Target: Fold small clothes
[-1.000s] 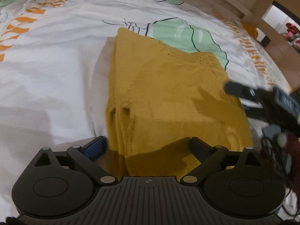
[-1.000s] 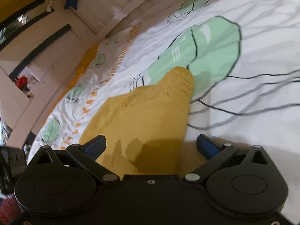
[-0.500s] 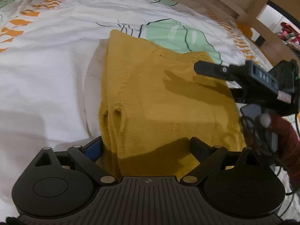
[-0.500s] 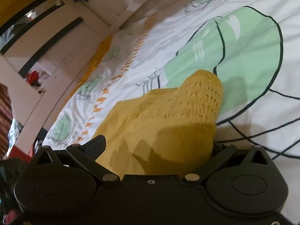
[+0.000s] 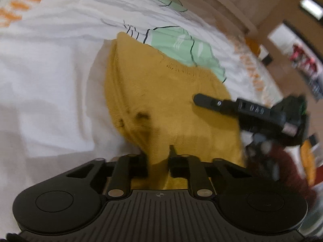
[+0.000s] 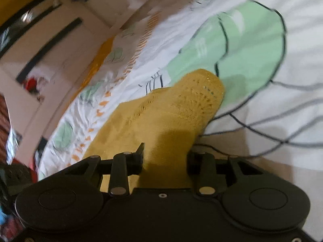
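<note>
Mustard-yellow knit garment (image 5: 161, 100) lies partly folded on a white bedsheet (image 5: 50, 70) printed with green leaf shapes and orange marks, near the middle of the bed. Left gripper (image 5: 158, 157) has just been closing; its jaws now stand nearly together, pinching the near edge of the knit, with fabric bunched up between the fingers (image 5: 141, 161). Right gripper (image 6: 165, 159) has just been closing too; jaws stand part-way in with a thick fold of the garment (image 6: 171, 111) filling the gap, and the pads look pressed onto it, though motion blur makes the contact hard to confirm. In the left wrist view the right gripper (image 5: 203, 99) reaches in from the right, its finger lying over the far right part of the knit. The garment's eyelet-patterned end (image 6: 203, 88) sits against a green leaf print (image 6: 252, 50). Wooden bed frame (image 5: 222, 4) runs behind the sheet.
</note>
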Motion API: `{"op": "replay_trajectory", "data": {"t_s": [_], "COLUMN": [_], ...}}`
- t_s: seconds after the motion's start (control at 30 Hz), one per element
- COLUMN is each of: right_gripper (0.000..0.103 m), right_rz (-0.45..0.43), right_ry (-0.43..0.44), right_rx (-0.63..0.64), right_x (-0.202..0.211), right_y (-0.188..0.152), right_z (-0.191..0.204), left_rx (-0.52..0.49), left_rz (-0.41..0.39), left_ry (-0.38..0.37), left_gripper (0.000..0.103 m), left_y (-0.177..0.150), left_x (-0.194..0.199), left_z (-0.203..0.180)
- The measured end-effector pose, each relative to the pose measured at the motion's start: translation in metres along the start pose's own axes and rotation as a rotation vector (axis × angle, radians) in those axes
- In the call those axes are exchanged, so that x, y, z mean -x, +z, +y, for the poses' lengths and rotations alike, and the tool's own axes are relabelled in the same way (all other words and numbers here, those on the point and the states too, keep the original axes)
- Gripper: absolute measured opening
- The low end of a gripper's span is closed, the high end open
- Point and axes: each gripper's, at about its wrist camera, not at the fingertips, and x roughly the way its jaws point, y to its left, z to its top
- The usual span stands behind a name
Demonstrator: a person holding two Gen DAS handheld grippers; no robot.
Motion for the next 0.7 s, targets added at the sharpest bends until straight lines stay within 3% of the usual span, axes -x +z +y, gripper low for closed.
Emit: {"op": "replay_trajectory", "data": {"t_s": [0.2,0.37,0.6,0.7], "right_gripper": [0.041,0.040,0.041,0.045], "right_rz": [-0.015,0.037,0.066,0.052], "right_ry": [-0.042,-0.087,-0.073,-0.123], "right_rx": [-0.055,-0.033,-0.127,-0.122], "right_x": [0.034,0.076,0.141,0.153], "right_y": [-0.010,-0.032,-0.076,-0.095], "right_z": [0.023,0.045,0.052,0.049], "left_rx": [0.096,0.073,0.076,0.059], "left_rz": [-0.006,0.039,0.071,0.076], "left_ry": [-0.087,-0.128,-0.199,-0.120], "left_gripper": [0.012,0.012,0.013,0.014], "left_y": [-0.015,-0.047,-0.102,-0.128], "left_x": [0.022,0.048,0.090,0.091], "left_z": [-0.009,-0.039,-0.071,-0.072]}}
